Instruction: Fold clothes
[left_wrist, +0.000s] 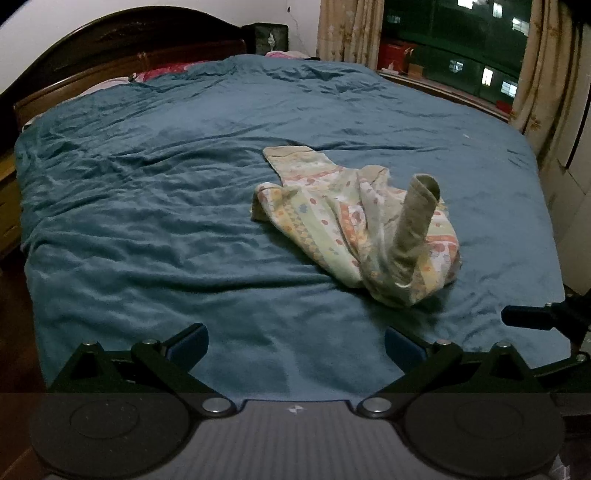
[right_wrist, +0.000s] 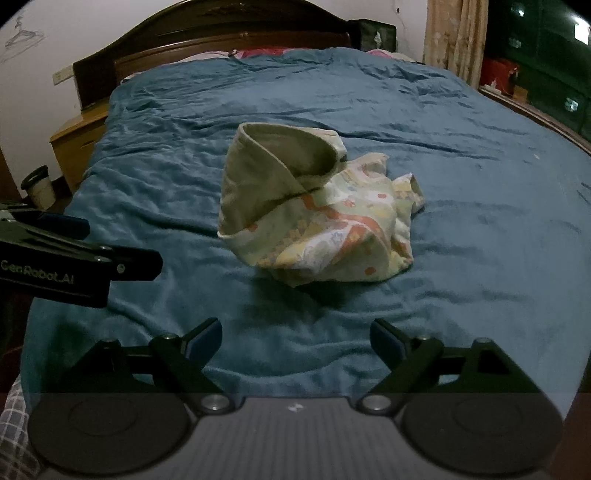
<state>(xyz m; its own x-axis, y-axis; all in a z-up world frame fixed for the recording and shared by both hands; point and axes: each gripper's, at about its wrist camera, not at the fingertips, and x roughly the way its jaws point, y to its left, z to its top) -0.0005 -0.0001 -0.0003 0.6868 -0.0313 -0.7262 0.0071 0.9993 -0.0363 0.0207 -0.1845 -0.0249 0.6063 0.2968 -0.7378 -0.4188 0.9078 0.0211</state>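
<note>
Teal bedding, a wrinkled cover (left_wrist: 147, 206), spreads over the whole bed from its near edge up to the dark wooden headboard (left_wrist: 122, 40), where a strip of pink and red fabric (left_wrist: 166, 69) shows at the head edge. On this cover lies the one garment (left_wrist: 354, 221), pale and printed with orange, yellow and green bands, crumpled in a loose heap rather than flat; it sits toward the window-side edge of the bed and closer to the near edge than to the headboard. One plain olive-lined part of it, a cuff or sleeve end, stands up out of the heap, and another part stretches flat toward the headboard. The left gripper (left_wrist: 295, 341) hangs above the near edge with its blue-padded fingers (left_wrist: 192, 341) spread wide, nothing between them, apart from the garment. The right gripper (right_wrist: 295, 338) is likewise spread, empty, just short of the heap in its own view. Patterned curtains (left_wrist: 345, 29) frame a dark window beyond the far side edge, and a wooden nightstand (right_wrist: 75, 140) stands beside the headboard.
</note>
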